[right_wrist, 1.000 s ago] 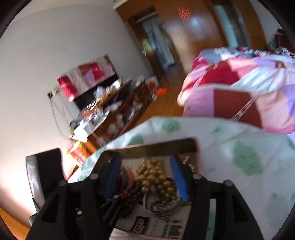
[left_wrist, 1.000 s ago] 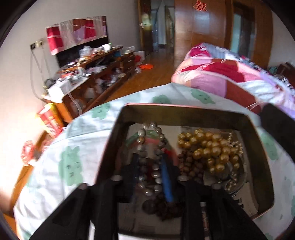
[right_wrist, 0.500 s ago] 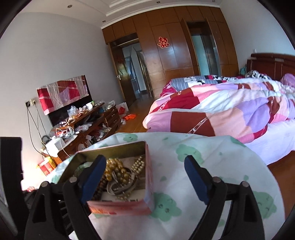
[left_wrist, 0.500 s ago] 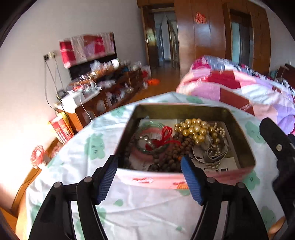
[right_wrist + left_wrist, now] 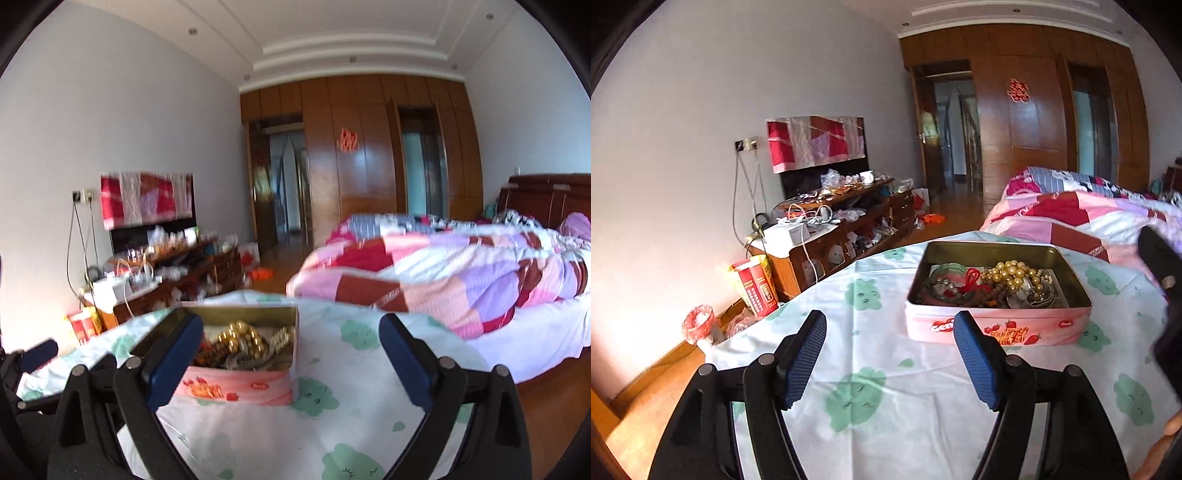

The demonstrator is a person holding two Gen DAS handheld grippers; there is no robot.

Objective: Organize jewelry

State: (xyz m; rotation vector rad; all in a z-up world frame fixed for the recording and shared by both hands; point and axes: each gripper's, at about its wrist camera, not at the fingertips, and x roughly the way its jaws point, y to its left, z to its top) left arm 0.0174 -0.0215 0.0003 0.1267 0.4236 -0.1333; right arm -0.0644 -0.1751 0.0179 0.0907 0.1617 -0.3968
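A pink open tin (image 5: pixel 997 328) sits on a round table covered by a white cloth with green prints (image 5: pixel 879 354). It holds gold beads (image 5: pixel 1015 275), brown beads (image 5: pixel 988 297), a green bangle with a red cord (image 5: pixel 971 278) and other jewelry. My left gripper (image 5: pixel 890 350) is open and empty, pulled back in front of the tin. My right gripper (image 5: pixel 291 350) is open and empty, back from the tin (image 5: pixel 243 384), which shows by its left finger. The gold beads (image 5: pixel 240 338) show there too.
A bed with a pink patchwork quilt (image 5: pixel 461 269) lies right of the table. A cluttered wooden TV cabinet (image 5: pixel 842 225) stands along the left wall. A red box (image 5: pixel 755 288) and a bag (image 5: pixel 700 325) sit on the floor. The wooden floor (image 5: pixel 550 410) lies beyond the table edge.
Both grippers have drawn back and up from inside the tin and opened wide. The left gripper let go of the grey bead string, which now lies in the tin.
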